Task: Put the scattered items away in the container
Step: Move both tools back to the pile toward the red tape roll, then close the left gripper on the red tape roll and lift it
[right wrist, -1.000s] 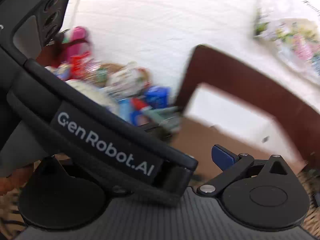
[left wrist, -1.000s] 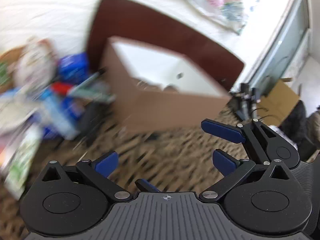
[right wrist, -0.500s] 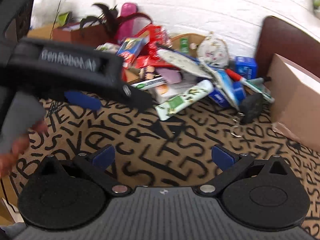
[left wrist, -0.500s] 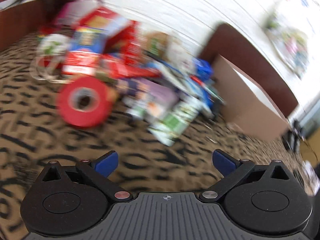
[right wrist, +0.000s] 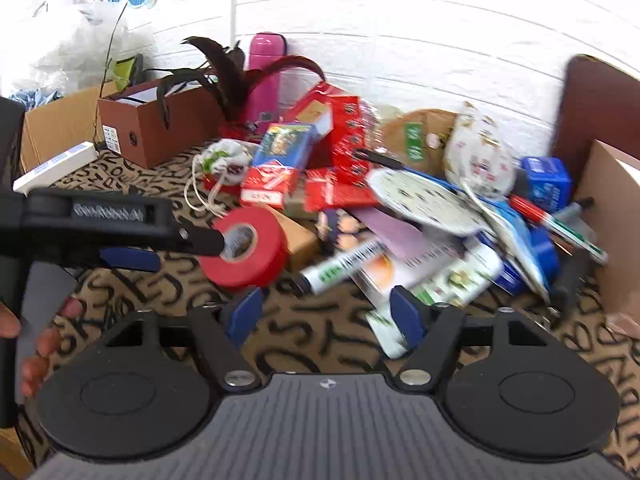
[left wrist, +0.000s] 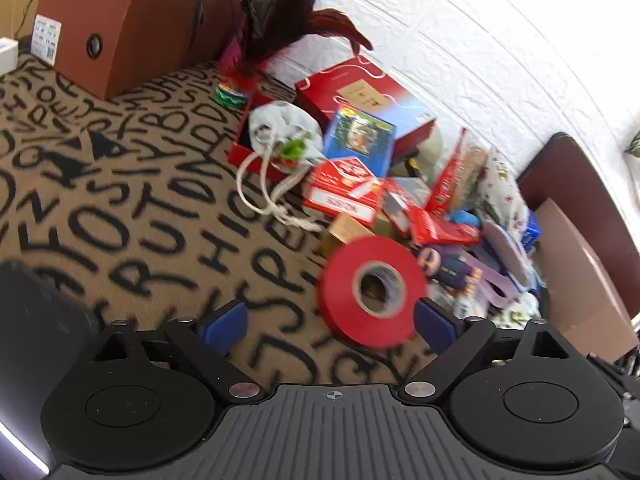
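A red tape roll (left wrist: 372,292) lies on the lettered carpet at the near edge of a heap of boxes and packets (left wrist: 352,184). My left gripper (left wrist: 332,324) is open, and the roll sits just ahead between its blue fingertips, nearer the right one. The roll also shows in the right wrist view (right wrist: 244,246), with the left gripper (right wrist: 176,244) reaching it from the left. My right gripper (right wrist: 326,316) is open and empty above the carpet before a white tube (right wrist: 344,266). The cardboard container (right wrist: 612,232) stands at the far right.
A brown shoebox (right wrist: 156,128) with dark feathers and a pink flask (right wrist: 264,76) stand at the back by the white wall. A white drawstring pouch (left wrist: 284,132) lies in a red tray. Markers (right wrist: 560,228) lie beside the container.
Both grippers have swung left from the cardboard container to the heap. The left gripper has closed in on the red tape roll, which now lies between its fingertips.
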The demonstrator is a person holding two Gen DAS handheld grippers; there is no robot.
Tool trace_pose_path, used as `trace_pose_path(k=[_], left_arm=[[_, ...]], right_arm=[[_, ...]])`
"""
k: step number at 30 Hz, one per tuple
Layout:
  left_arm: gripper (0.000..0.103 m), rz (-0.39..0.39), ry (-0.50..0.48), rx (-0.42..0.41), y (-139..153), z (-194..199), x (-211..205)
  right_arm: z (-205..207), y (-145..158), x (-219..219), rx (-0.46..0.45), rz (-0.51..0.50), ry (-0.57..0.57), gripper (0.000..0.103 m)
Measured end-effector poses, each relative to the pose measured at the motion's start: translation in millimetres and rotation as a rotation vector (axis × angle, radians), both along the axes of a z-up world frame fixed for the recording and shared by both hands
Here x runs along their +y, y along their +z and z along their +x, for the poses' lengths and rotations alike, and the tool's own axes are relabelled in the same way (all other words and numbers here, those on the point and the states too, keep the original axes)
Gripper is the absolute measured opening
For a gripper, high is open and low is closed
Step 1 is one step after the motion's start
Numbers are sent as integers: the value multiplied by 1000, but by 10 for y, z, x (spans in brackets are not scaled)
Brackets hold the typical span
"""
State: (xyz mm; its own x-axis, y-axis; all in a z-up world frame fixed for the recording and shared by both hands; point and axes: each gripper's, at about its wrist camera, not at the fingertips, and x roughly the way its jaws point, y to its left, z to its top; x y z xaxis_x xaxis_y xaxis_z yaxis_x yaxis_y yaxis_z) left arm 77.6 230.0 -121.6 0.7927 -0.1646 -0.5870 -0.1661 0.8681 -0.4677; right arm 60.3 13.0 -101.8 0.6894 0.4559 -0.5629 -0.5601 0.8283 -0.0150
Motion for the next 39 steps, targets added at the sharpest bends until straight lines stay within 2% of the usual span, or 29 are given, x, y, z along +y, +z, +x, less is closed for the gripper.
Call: trace_pose_path(k=[3,5,7,9,11,12,13,14,18,20,24,25,28,30,34,39], left_arm=[[86,34,-32,1,14,156,37],[77,52,-63,5,-5,254,42],[75,86,-98,3,-20,321,38],[65,125,-134,3,-22,361,28],[48,166,-168,7,-30,388,6],[45,177,-187,6,-31,394,0],[38,172,-205,7,-35,401,3],[36,158,-222,8,-42,407,10],[39,131,-247,2,-53,402,25],[47,103,-238,-8,-80,407,59],[45,57,-220,-5,-91,417,107],[40,56,-218,2,-85,412,100],[40,76,-225,23,-44,375,31],[41,73,-240,40,-20,307,-28],[43,45,-301,87,44,45,-253],[47,36,-460,114,74,-314,-797]], right_arm=[[118,17,131,6,14,16,63],[185,26,209,9,21,25,60],[250,26,274,11,19,32,50],[309,15,336,19,14,41,44],[362,-19,390,27,6,49,37],[389,-41,413,35,1,51,34],[411,-64,429,44,4,53,33],[428,-76,434,51,16,54,34],[437,-76,476,63,32,67,33],[458,-84,480,71,40,72,33],[556,-111,459,135,101,70,33],[578,-123,446,150,120,71,33],[596,-133,376,203,161,55,31],[519,-108,317,209,154,54,31],[196,-20,73,201,96,64,31],[-248,-22,-542,263,59,-3,31]])
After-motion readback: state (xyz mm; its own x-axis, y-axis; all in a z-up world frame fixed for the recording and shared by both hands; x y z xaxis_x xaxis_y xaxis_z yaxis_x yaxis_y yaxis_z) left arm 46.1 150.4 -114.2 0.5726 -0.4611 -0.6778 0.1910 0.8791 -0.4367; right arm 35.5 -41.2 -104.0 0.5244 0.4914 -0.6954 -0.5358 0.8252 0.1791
